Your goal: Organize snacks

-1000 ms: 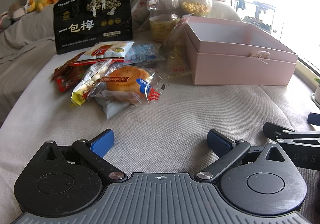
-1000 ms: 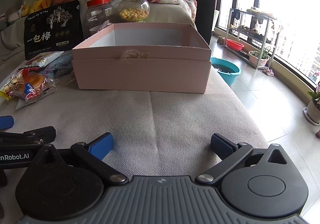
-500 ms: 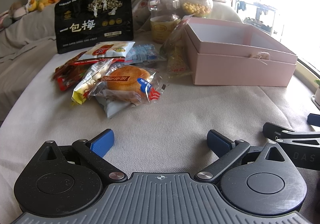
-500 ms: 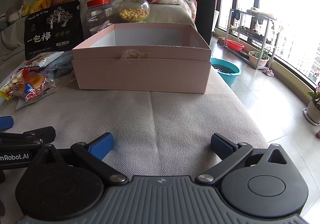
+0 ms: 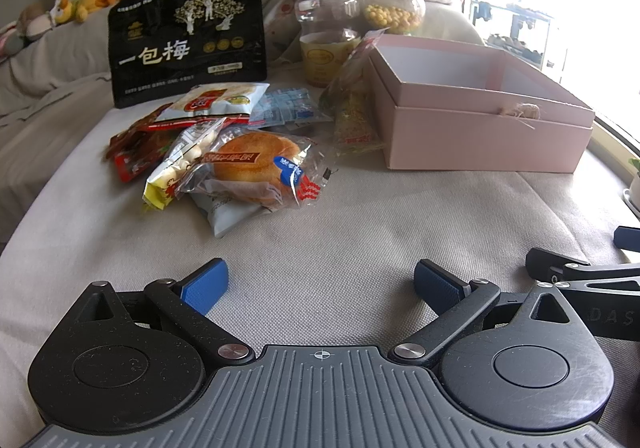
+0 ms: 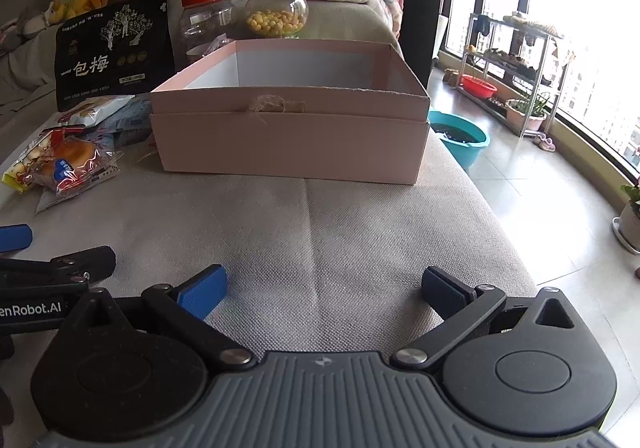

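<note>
A heap of snack packets lies on the beige cushion (image 5: 340,248), topped by a wrapped bun (image 5: 256,163) beside a yellow packet (image 5: 168,179) and a red one (image 5: 132,147). Behind them stands a big black plum bag (image 5: 188,39). An open pink box (image 5: 480,115) (image 6: 288,119) sits to the right with nothing visible inside. My left gripper (image 5: 320,284) hovers open well short of the heap. Facing the box from a distance, my right gripper (image 6: 324,290) is also open and holds nothing.
A red-lidded jar (image 5: 328,35) and a green-lidded jar of yellow balls (image 5: 396,7) stand behind the box. The cushion drops off on the right to a tiled floor with a teal basin (image 6: 460,135) and a shelf rack (image 6: 516,63).
The left wrist view has shifted very slightly; the right gripper has stayed still. Both remain open.
</note>
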